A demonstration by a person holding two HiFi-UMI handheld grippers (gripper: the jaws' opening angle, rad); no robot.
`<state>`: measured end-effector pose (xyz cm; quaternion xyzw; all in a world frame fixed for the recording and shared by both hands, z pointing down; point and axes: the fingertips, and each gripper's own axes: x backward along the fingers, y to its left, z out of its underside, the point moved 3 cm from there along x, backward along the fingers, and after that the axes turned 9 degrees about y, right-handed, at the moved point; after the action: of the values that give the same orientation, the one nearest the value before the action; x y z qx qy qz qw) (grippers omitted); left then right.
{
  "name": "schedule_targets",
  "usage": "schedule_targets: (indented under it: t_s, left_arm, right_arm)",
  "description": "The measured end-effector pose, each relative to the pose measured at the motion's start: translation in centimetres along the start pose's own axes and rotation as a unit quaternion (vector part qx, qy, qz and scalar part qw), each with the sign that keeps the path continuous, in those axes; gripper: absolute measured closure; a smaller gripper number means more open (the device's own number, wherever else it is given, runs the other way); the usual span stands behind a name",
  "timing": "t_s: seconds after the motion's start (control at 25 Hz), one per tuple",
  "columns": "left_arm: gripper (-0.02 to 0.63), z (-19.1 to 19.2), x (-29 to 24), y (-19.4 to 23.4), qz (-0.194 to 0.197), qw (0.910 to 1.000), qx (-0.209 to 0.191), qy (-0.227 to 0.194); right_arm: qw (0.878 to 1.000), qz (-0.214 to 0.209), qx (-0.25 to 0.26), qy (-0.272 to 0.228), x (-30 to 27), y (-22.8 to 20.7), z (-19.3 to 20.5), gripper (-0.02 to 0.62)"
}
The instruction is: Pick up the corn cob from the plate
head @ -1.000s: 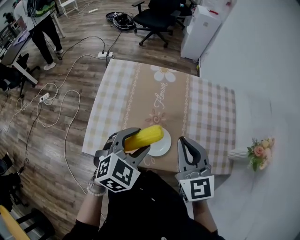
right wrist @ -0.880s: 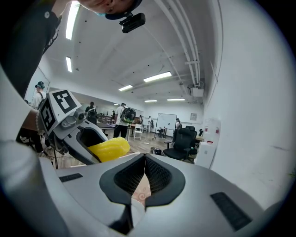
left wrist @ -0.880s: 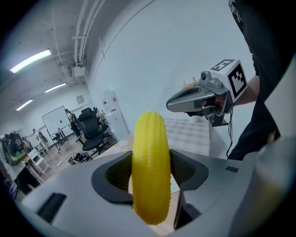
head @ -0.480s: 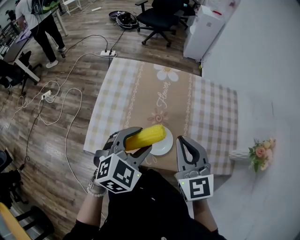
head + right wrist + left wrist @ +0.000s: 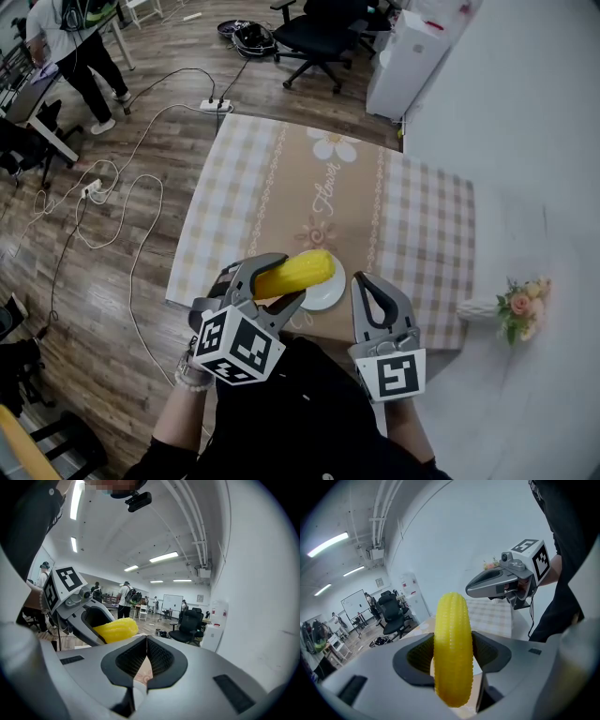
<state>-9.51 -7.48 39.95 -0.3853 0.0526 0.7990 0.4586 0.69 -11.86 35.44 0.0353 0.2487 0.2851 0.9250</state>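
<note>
A yellow corn cob (image 5: 295, 272) is held in the air above the near end of the table, with my left gripper (image 5: 272, 281) shut on its middle. In the left gripper view the corn cob (image 5: 453, 651) stands upright between the two jaws. The same cob (image 5: 115, 629) shows in the right gripper view, at the left. A small white plate (image 5: 325, 291) lies just beyond and right of the cob, with nothing on it. My right gripper (image 5: 371, 291) hangs shut and holds nothing, right of the plate.
The table wears a beige checked cloth (image 5: 412, 225) with a flower print. A small vase of flowers (image 5: 514, 309) stands at the right. Cables (image 5: 122, 197) and a power strip (image 5: 214, 106) lie on the wooden floor left. An office chair (image 5: 314, 33) stands beyond the table.
Almost nothing has moved; the left gripper with the cob has drifted very slightly right, and the right gripper has stayed where it was.
</note>
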Motion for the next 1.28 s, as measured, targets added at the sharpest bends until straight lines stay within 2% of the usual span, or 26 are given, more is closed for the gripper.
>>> schedule_targets:
  t_s: [0.6,1.28]
  left_arm:
    - [0.353,0.09,-0.33,0.02,0.003,1.0,-0.003,0.007]
    - [0.353,-0.3,-0.12,0.53,0.008,0.9999,0.01,-0.005]
  right_arm:
    - [1.0,-0.003,0.009,0.003,0.14,0.06,-0.14,0.554]
    - [1.0,-0.003,0.012,0.006,0.02,-0.07,-0.33,0.554]
